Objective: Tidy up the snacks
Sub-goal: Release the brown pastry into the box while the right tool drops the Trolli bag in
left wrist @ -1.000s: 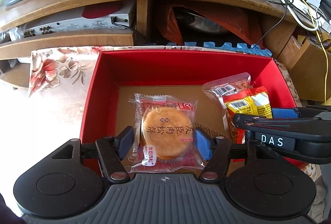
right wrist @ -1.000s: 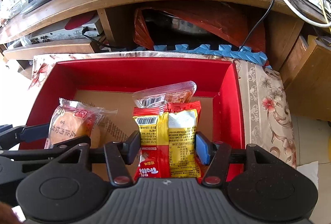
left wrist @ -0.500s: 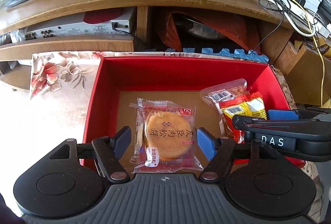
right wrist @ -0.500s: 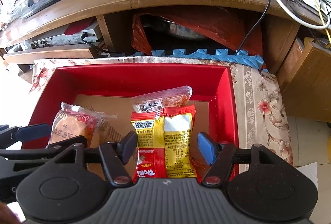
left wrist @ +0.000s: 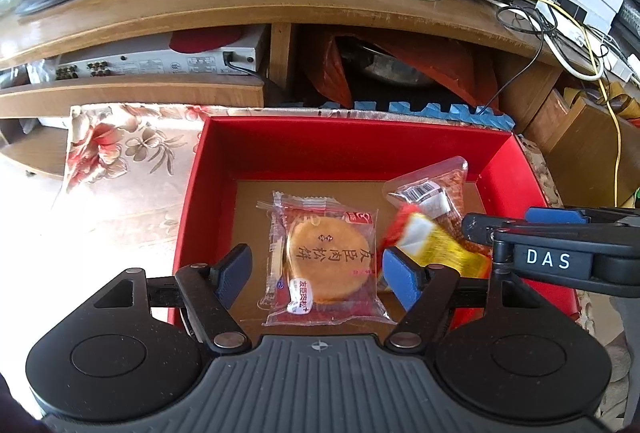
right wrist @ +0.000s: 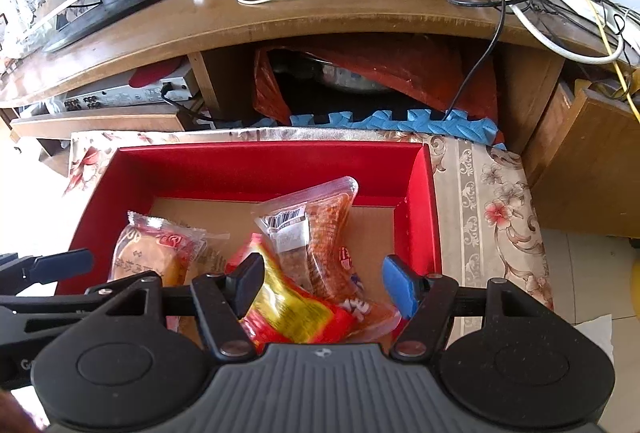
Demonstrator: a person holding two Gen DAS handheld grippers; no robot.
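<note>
The round cake packet [left wrist: 326,260] lies flat in the red box [left wrist: 352,141] between my left gripper [left wrist: 316,273] pads – untouched, jaws just opened, angled down. Right gripper [right wrist: 320,283] likewise stands loose over the yellow-red packet [right wrist: 296,315], clear pouch [right wrist: 316,229] beside.

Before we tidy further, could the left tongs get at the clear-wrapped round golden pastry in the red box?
Probably yes: the left tongs stand open astride the pastry, nothing between.

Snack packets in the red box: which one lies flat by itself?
The round golden pastry packet, flat on the cardboard floor between the left gripper's open jaws. The red-yellow packet and clear barcoded packet overlap.
</note>
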